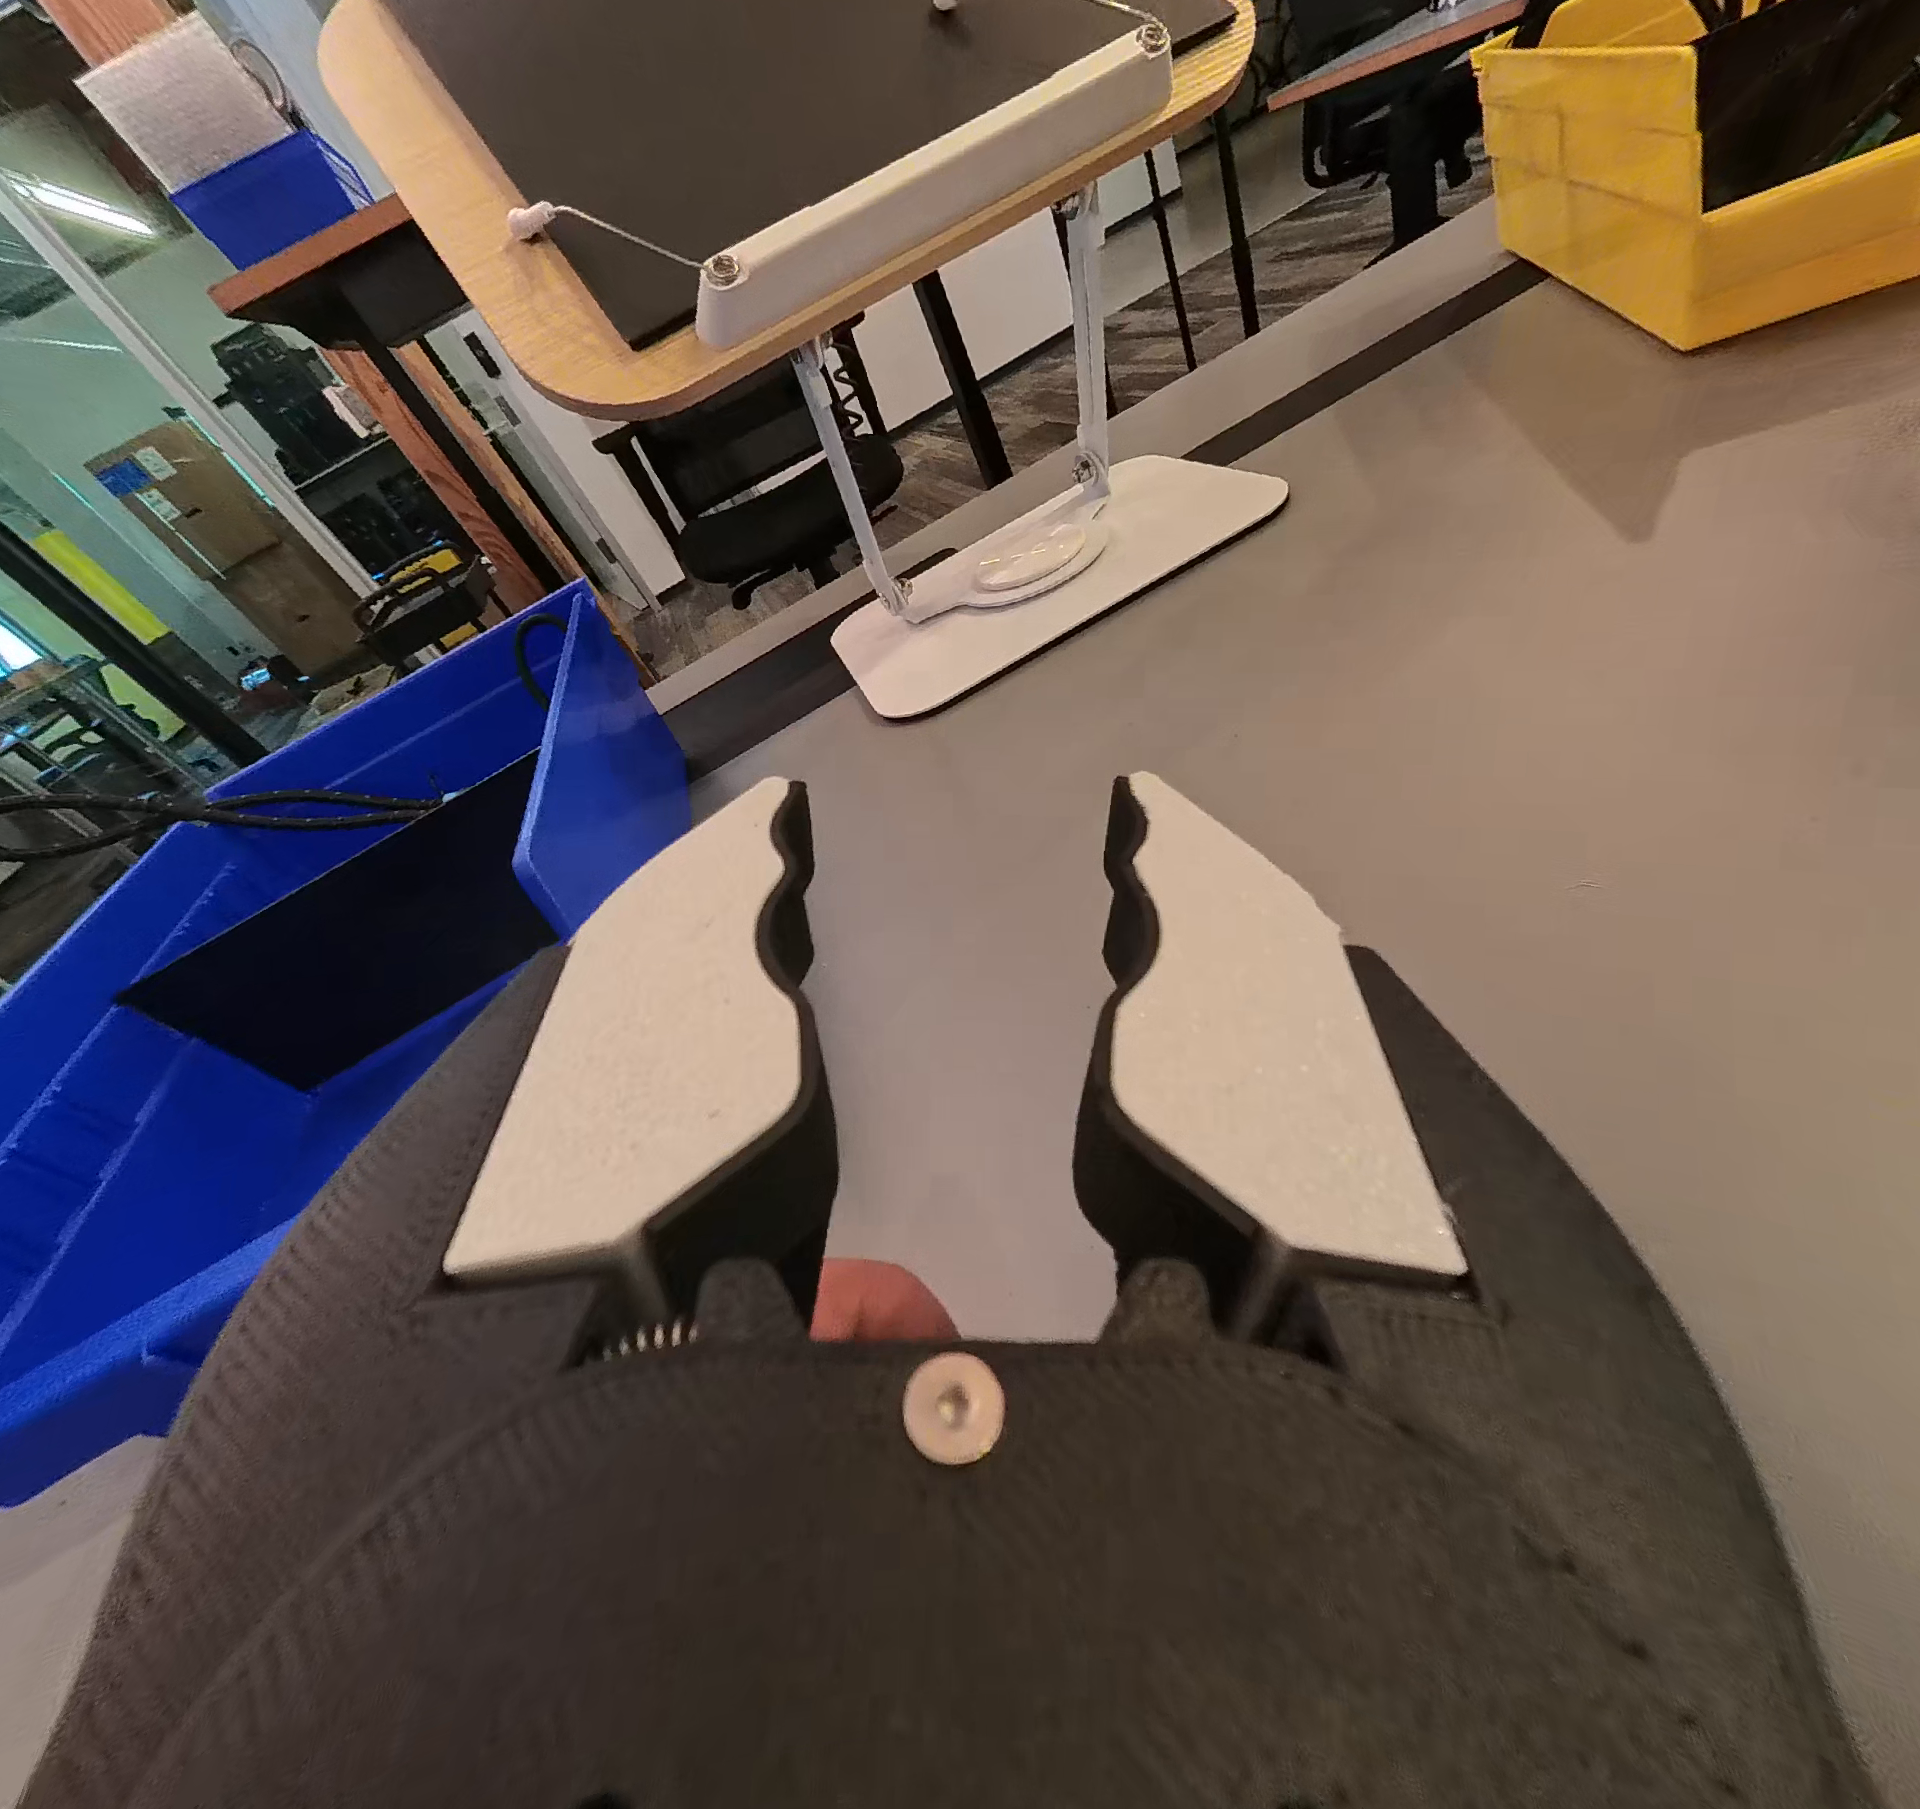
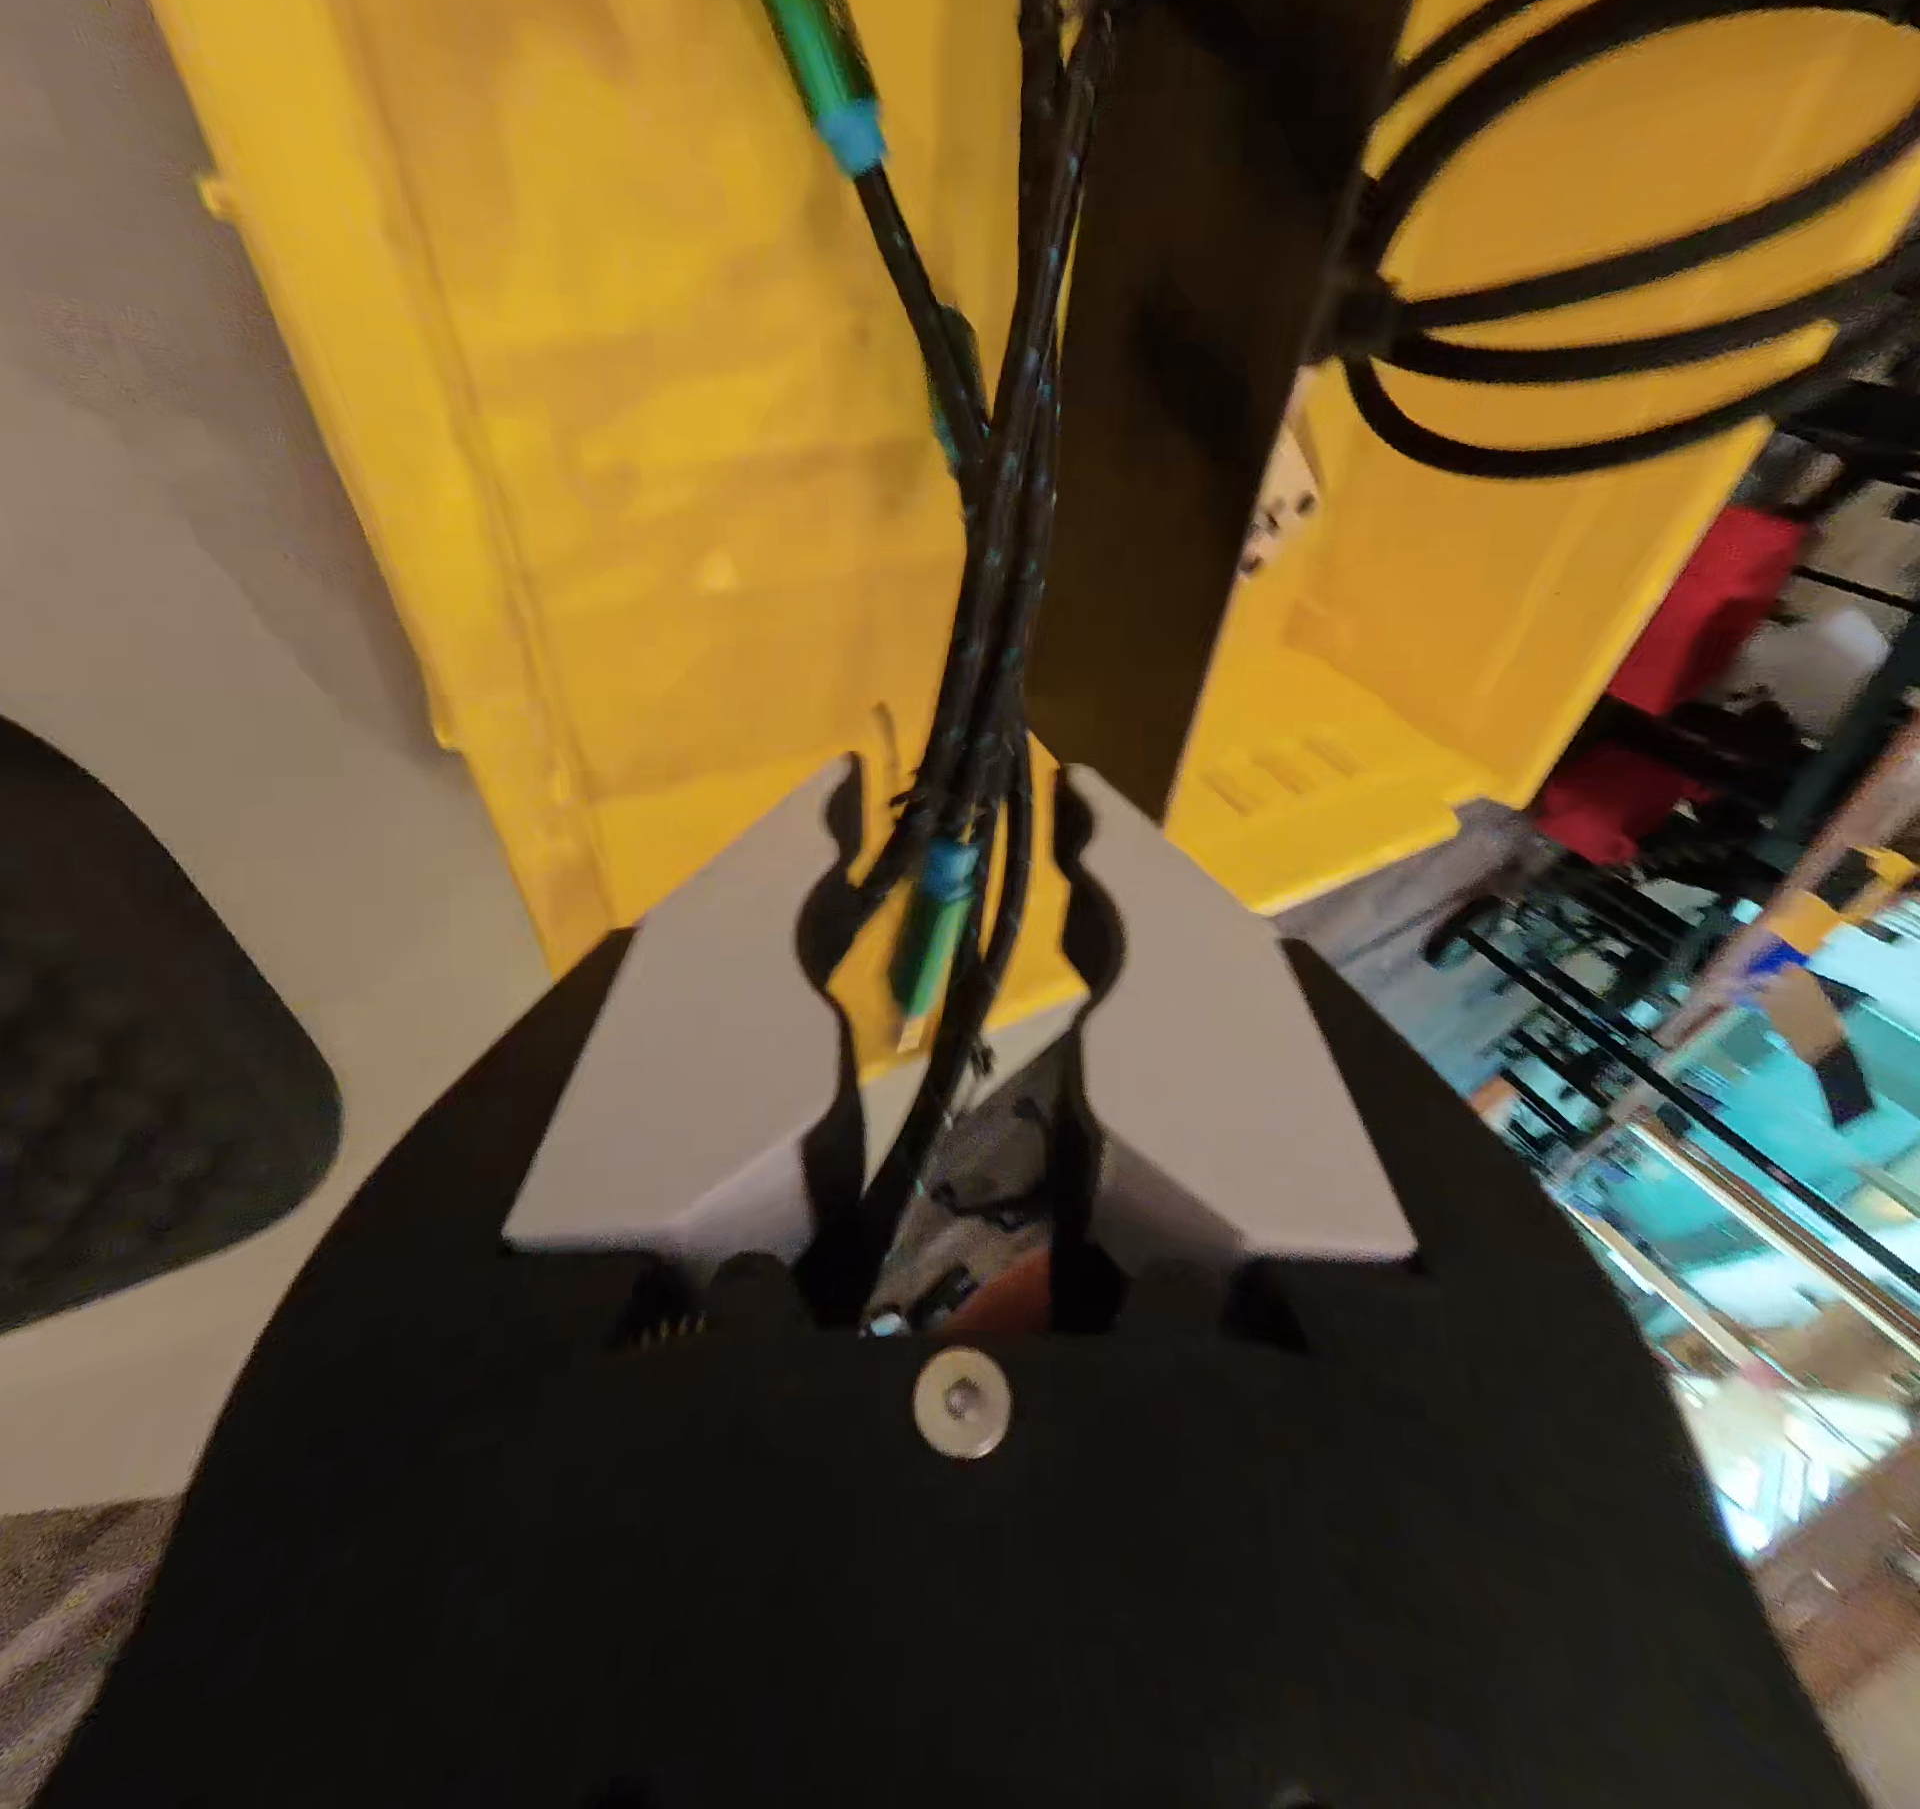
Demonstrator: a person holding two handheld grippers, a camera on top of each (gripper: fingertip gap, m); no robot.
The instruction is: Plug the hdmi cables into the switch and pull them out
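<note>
The left claw hangs over the bare grey worktop, its jaws wide apart with nothing between them. To its left a blue bin sits at the worktop's edge, a thin black cable trailing across its rim. Farther off stands a white stand carrying a tilted wooden board with a dark panel clipped on it. At the far right is a yellow bin with black cables looped out of its top. A whiteboard behind bears writing too small to make out; no brand or label can be read on anything.

The right claw is over the yellow bin, the view blurred. Its jaws are partly apart, and a bundle of braided black HDMI cables runs between them, with one green plug lying in the gap; whether the pads press on the bundle cannot be told. A second green plug hangs higher up, and a tied coil lies in the bin to the right, past a black divider. No switch shows in either view.
</note>
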